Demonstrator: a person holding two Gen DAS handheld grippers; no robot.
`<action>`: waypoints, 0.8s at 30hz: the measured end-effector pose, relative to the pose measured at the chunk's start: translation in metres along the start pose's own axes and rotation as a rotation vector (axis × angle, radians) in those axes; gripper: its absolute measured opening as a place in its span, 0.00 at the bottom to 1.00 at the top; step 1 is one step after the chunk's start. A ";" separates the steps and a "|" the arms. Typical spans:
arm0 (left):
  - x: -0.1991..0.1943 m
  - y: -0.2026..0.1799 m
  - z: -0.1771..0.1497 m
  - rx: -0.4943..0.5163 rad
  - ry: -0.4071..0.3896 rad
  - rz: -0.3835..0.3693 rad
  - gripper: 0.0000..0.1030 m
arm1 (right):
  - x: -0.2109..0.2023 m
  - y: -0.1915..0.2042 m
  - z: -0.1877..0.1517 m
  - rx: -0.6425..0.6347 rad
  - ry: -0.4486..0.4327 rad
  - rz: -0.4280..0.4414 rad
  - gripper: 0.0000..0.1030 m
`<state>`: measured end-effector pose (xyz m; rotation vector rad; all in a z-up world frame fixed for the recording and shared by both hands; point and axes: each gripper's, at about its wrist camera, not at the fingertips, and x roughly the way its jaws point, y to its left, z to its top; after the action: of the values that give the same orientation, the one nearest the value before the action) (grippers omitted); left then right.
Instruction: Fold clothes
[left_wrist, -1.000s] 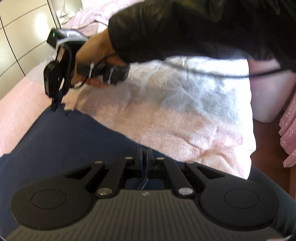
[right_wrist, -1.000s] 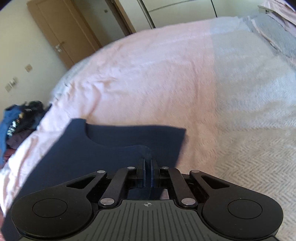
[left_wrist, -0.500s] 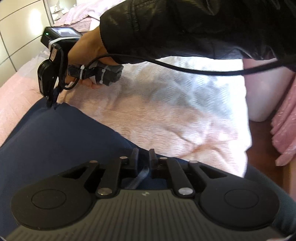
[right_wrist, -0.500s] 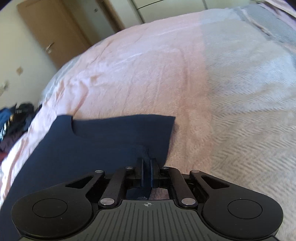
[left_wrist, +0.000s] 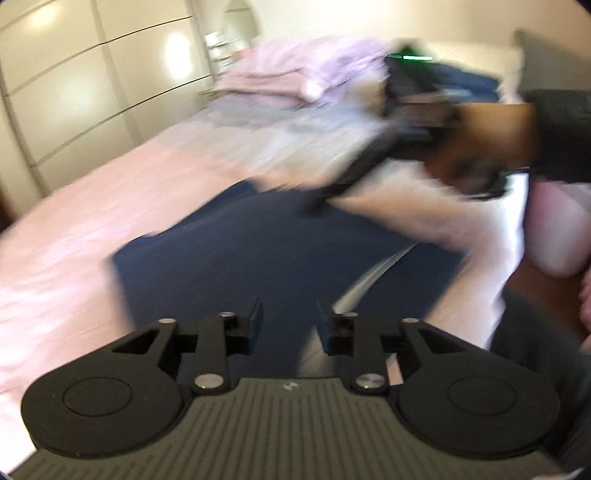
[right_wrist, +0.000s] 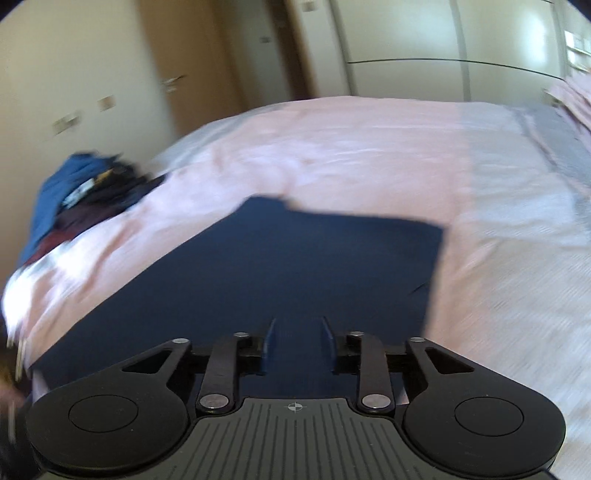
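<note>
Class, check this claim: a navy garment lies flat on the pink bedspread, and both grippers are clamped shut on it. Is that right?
Not quite. The navy garment does lie on the pink bedspread, but each wrist view shows the left gripper and right gripper open, gripping nothing.

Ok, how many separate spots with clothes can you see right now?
3: the navy garment spread flat on the bed, a dark jumbled heap at the bed's far left edge, and a blurred navy folded stack near the pillows. More may be hidden.

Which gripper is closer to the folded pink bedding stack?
Right, it seems. The right gripper is out ahead, towards the stack; the left gripper hangs further back over the navy garment. Both have just been opening, nothing between their jaws.
</note>
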<state>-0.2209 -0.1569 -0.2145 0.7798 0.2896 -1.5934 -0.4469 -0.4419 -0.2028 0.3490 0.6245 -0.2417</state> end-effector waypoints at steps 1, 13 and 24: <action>-0.006 0.012 -0.011 0.004 0.024 0.036 0.26 | 0.001 0.013 -0.013 -0.020 0.020 -0.011 0.32; -0.023 0.078 -0.087 -0.035 0.128 0.001 0.28 | -0.034 0.079 -0.087 -0.007 0.080 -0.192 0.40; 0.000 0.023 -0.122 0.714 0.002 0.186 0.60 | -0.036 0.170 -0.137 -0.530 0.061 -0.293 0.56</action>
<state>-0.1612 -0.0885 -0.2990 1.3063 -0.3707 -1.5166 -0.4925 -0.2293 -0.2424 -0.2487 0.7729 -0.3343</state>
